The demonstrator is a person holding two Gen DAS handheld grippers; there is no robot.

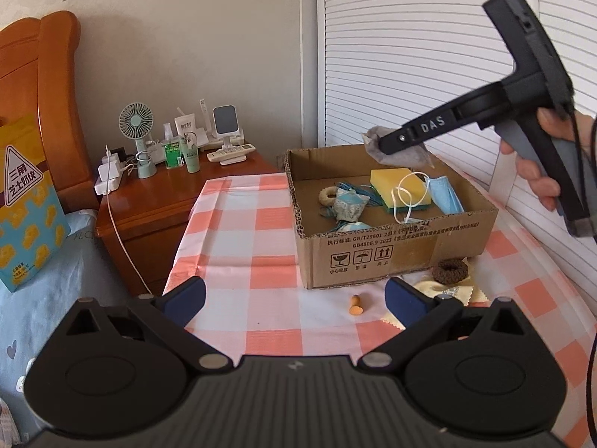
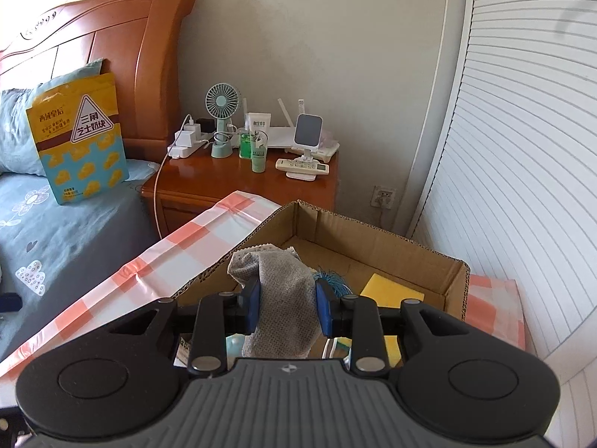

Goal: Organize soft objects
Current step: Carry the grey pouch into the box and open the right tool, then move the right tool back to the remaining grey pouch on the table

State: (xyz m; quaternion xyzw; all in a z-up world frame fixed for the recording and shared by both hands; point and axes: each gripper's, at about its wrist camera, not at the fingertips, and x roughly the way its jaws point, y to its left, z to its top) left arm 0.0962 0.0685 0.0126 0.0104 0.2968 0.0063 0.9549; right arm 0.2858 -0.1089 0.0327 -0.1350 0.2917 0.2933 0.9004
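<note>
Right claw [image 2: 285,308] grips grey cloth [image 2: 280,298] over box [image 1: 391,257]; left claw [image 1: 294,300] wide (scrunchie [image 1: 449,270], yellow cloth [image 1: 436,289] remain, lower right).

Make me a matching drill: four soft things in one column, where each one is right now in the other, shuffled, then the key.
Things:
1. grey cloth
2. yellow sponge
3. brown hair tie
4. blue face mask

Places:
A. on the checked tablecloth, outside the cardboard box
B. clamped in the right tongs above the box
C. inside the box, lying partly over the sponge
D. inside the box, under the mask's white loops

Pairs: 1-B, 2-D, 3-A, 4-C
</note>
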